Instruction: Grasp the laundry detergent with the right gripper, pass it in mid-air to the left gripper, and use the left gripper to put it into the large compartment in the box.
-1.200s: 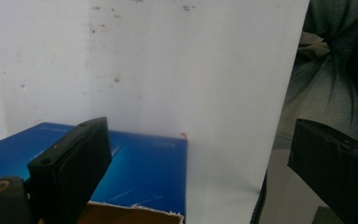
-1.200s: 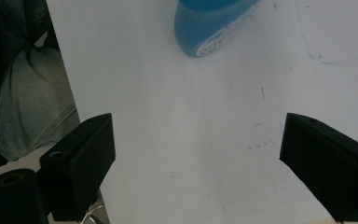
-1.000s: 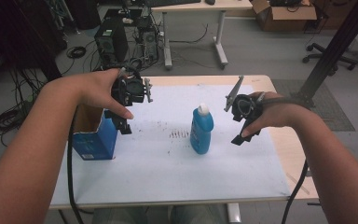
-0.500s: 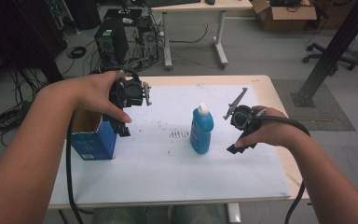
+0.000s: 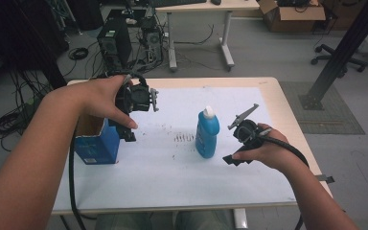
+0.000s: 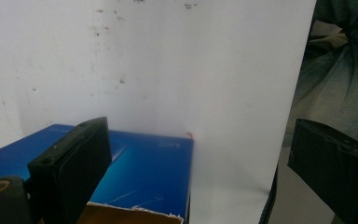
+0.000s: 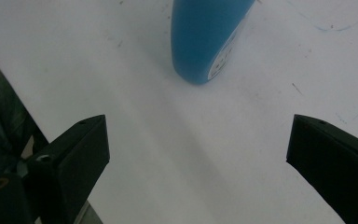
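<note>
High view: a blue bottle [image 5: 207, 134] with a white cap stands upright near the middle of a white sheet [image 5: 182, 182] that covers the table [image 5: 278, 91]. A blue box [image 5: 97, 143], open at the top, stands near the sheet's left edge. The sheet carries dark scuff marks between box and bottle.

The right gripper [image 5: 234, 158] sits low over the sheet, just right of the bottle and apart from it. Its jaws have just been opening; they stand spread with nothing between them. In the right gripper view the bottle's base [image 7: 207, 42] lies ahead of the gap between the jaws, on bare sheet, untouched.

The left gripper [image 5: 127, 129] is held above the right side of the box, jaws pointing down. In the left gripper view its jaws stand wide apart with nothing gripped; one jaw hangs over the box [image 6: 140, 172], the other past the sheet's near edge.
</note>
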